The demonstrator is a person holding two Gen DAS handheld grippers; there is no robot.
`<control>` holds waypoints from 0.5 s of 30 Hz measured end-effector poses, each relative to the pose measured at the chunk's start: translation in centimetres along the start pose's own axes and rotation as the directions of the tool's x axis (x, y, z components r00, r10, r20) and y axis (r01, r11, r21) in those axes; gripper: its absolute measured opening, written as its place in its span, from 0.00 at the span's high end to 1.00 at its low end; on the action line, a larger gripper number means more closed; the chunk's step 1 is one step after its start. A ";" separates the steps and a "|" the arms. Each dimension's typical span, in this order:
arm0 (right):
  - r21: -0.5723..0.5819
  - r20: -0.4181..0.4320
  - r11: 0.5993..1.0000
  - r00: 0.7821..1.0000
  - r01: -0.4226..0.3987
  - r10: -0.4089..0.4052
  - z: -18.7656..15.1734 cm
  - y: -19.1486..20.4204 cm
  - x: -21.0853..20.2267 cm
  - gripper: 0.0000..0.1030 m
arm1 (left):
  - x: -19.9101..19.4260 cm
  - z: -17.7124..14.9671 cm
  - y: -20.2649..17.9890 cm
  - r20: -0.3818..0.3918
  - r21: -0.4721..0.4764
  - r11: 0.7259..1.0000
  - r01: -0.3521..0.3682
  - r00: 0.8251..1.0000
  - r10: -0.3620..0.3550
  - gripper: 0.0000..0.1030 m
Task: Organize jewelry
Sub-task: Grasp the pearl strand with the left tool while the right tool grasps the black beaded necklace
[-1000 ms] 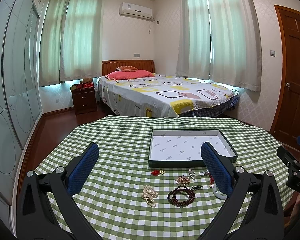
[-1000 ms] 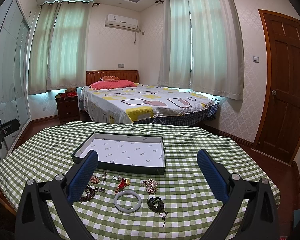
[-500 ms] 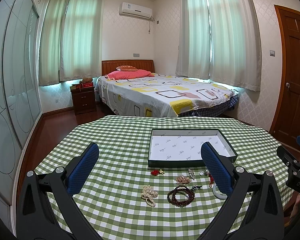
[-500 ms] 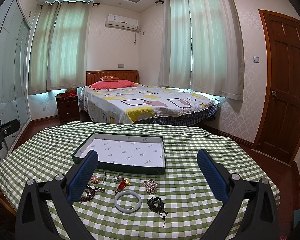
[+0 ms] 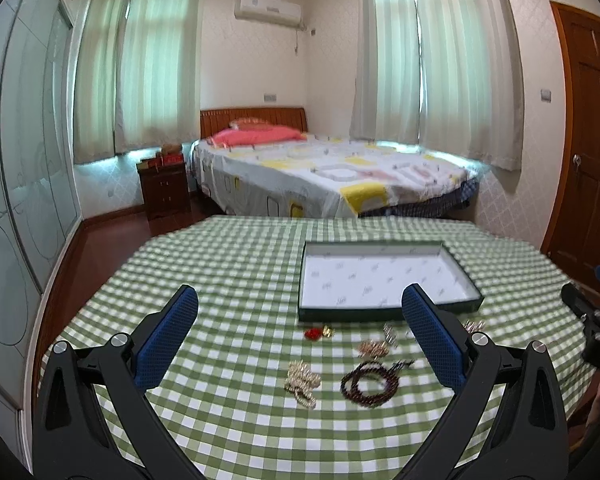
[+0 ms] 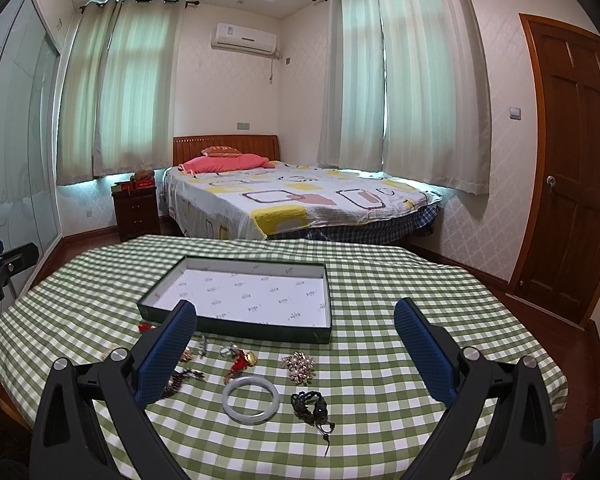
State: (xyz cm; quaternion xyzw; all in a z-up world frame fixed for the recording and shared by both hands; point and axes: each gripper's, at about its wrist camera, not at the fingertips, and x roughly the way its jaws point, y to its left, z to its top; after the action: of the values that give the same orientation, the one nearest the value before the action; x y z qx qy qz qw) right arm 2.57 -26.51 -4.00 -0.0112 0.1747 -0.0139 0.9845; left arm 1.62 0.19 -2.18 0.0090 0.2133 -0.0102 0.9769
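Where tray (image 6: 236, 326) ends, bare cloth (image 6: 380, 280).

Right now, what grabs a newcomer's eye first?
The empty dark-rimmed tray mid-table on the green checked cloth, with jewelry strewn just in front of it: a pale bangle, a black cord piece, a pearl cluster. Both hand-held grippers, left and right, hang open above.

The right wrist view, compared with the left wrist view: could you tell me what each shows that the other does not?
Only the right wrist view shows the pale bangle and the black cord piece. Only the left wrist view shows the whole bead bracelet and the cream piece. Both show the empty tray, the checked cloth, the bed and an open claw.
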 end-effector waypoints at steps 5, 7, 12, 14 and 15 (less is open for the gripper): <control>-0.008 -0.082 1.000 0.997 0.013 -0.014 -2.8 -1.1 3.4 0.06 | 4.7 -2.8 1.2 -0.139 -0.003 1.000 0.012 0.990 -0.012 0.03; 0.006 -0.125 1.000 0.992 0.008 -0.007 -4.0 -1.5 4.7 0.06 | 6.6 -4.2 1.5 -0.192 0.005 1.000 -0.002 0.981 0.003 0.03; 0.029 -0.229 1.000 0.973 0.000 0.007 -6.3 -2.0 7.6 0.06 | 10.5 -6.9 2.1 -0.297 0.002 1.000 0.009 0.955 -0.008 0.04; 0.034 -0.262 0.999 0.965 -0.005 0.014 -6.9 -2.1 8.5 0.06 | 11.8 -7.6 2.1 -0.323 0.006 1.000 0.011 0.946 -0.009 0.04; 0.033 -0.274 0.999 0.962 -0.006 0.015 -7.1 -2.1 8.9 0.06 | 12.5 -7.8 1.9 -0.338 0.010 1.000 0.012 0.941 -0.008 0.04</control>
State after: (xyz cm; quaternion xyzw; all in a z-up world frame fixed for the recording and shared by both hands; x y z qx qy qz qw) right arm 8.41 -28.96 -13.71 0.0073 0.3090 -0.0127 0.9509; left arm 9.74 2.01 -14.45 0.0153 0.3778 -0.0150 0.9256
